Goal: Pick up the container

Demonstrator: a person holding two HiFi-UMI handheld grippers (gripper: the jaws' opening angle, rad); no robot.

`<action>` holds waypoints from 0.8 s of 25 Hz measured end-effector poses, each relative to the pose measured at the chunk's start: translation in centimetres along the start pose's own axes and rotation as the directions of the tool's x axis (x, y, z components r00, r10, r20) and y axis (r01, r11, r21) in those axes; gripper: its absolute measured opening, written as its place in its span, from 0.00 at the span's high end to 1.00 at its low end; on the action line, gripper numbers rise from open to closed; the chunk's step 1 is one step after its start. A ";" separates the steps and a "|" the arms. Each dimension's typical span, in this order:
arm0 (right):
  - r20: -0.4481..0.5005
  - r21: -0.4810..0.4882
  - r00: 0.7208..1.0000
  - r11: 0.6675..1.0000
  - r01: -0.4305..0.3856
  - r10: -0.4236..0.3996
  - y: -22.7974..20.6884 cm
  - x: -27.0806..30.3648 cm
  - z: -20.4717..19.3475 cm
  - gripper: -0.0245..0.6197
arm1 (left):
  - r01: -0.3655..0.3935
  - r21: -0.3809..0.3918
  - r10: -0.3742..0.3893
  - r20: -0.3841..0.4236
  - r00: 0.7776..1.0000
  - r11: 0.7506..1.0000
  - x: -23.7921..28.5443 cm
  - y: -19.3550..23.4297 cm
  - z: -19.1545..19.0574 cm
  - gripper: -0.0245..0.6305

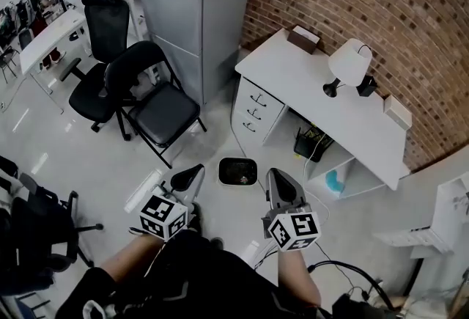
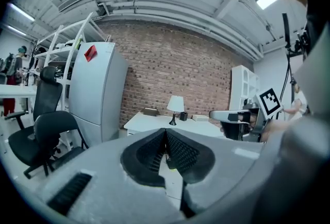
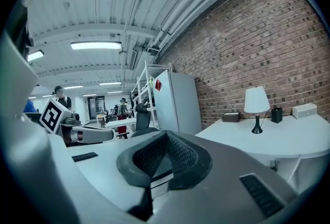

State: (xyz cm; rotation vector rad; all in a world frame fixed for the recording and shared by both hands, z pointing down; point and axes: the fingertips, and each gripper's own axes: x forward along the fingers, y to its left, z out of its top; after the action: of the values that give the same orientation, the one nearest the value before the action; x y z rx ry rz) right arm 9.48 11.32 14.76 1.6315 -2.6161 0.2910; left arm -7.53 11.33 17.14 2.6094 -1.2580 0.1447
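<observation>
— How are the tongs held?
— Both are out in front of the body, side by side but apart, pointing forward and only slightly downward. The left tongs (image 1: 193,174) have their jaws pressed together with nothing between the pads.
— And the other pair?
— The right tongs (image 1: 277,180) are the same: jaws together and empty.
— Where are the marker cubes?
— Each sits at the rear of its tongs, the left cube (image 1: 163,216) and the right cube (image 1: 292,229), close to the torso.
— And the arms?
— The left forearm (image 1: 123,254) and right forearm (image 1: 299,281) show bare below the cubes, drawn in toward the body.
</observation>
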 end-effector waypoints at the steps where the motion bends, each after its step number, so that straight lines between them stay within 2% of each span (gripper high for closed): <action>1: 0.001 0.000 1.000 1.000 0.009 -0.009 -0.1 0.8 0.2 0.96 | 0.001 -0.014 -0.001 0.005 1.000 1.000 0.5 0.7 0.2 0.95; 6: 0.008 -0.009 0.999 0.999 0.032 -0.032 -0.5 4.8 1.8 0.95 | 0.023 -0.030 -0.022 0.032 0.999 0.999 2.6 3.8 1.8 0.95; 11: 0.024 -0.037 0.999 0.998 0.048 -0.047 -0.7 8.2 2.9 0.96 | 0.056 -0.056 -0.055 0.020 0.998 0.997 4.9 6.8 1.8 0.95; 20: -0.009 -0.045 0.993 0.993 0.114 -0.114 -2.0 13.2 2.8 0.96 | 0.134 -0.090 -0.132 0.029 0.991 0.987 9.3 11.4 2.9 0.95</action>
State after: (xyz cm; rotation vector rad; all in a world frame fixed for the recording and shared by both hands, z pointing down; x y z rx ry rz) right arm 5.57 -1.74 14.05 1.7506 -2.4906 0.2345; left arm -10.73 -3.30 18.04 2.6123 -1.0665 0.0327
